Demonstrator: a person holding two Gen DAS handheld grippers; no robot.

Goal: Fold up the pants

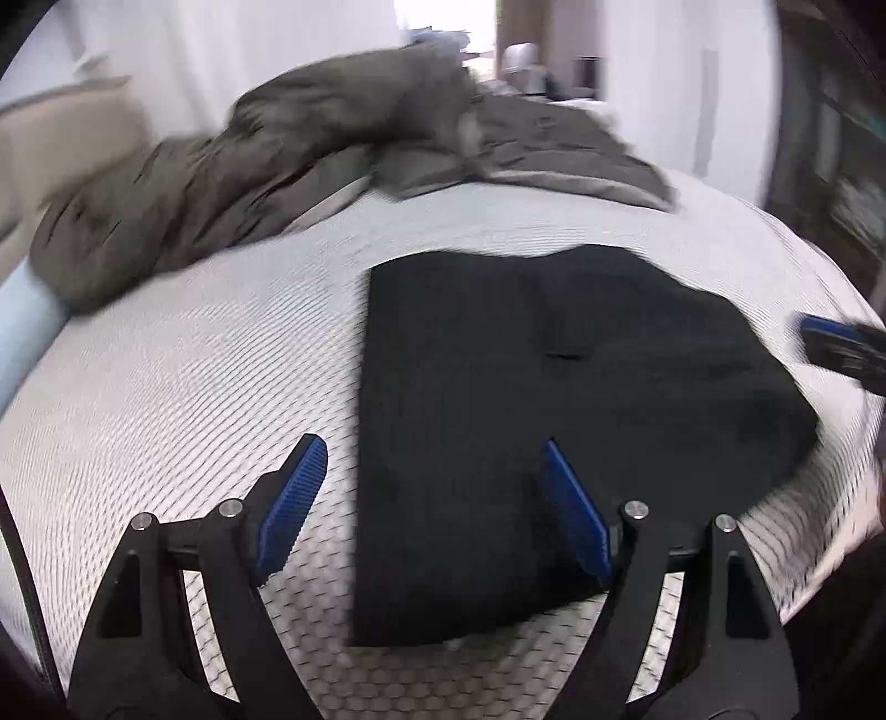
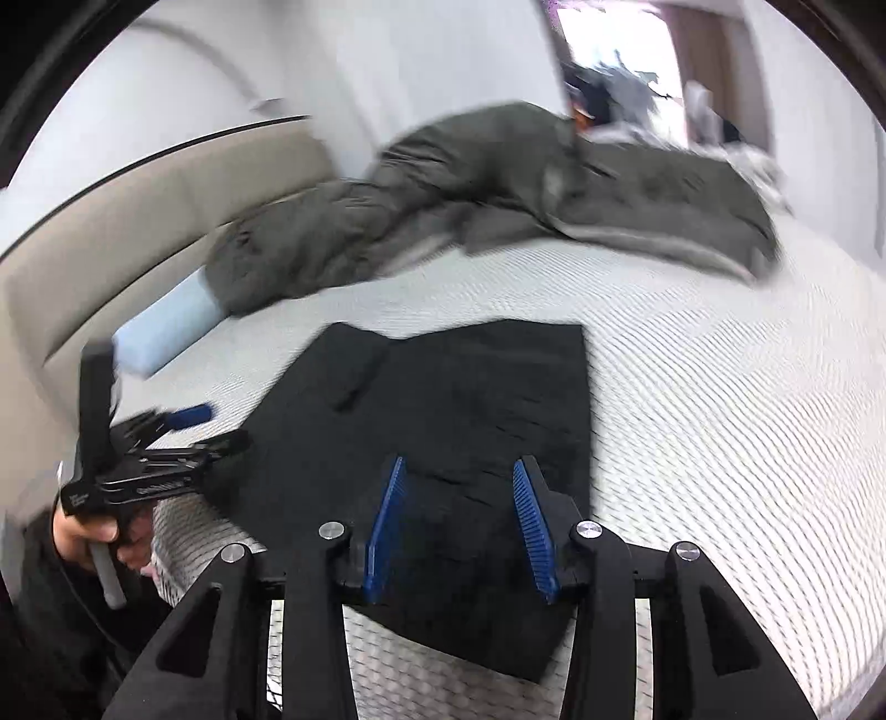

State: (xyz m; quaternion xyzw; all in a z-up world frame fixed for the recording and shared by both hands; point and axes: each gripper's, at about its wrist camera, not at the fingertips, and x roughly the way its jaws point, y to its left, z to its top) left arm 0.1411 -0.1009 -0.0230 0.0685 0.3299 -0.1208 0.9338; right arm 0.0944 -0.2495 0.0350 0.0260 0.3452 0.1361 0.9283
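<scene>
Item: black pants (image 1: pixel 542 399), folded flat on my mattress (image 1: pixel 183 387). Left gripper (image 1: pixel 432 471) spread wide above their near-left edge, empty. Right gripper (image 2: pixel 459 487) parted above them, empty.

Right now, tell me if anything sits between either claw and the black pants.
Nothing visible does. The left claw and right claw are both open directly over the folded black pants. The grey blanket lies farther back on the mattress.

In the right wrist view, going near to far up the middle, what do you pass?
Right gripper, open and empty → folded black pants → bare strip of white mattress → rumpled grey-green blanket → bright doorway.
</scene>
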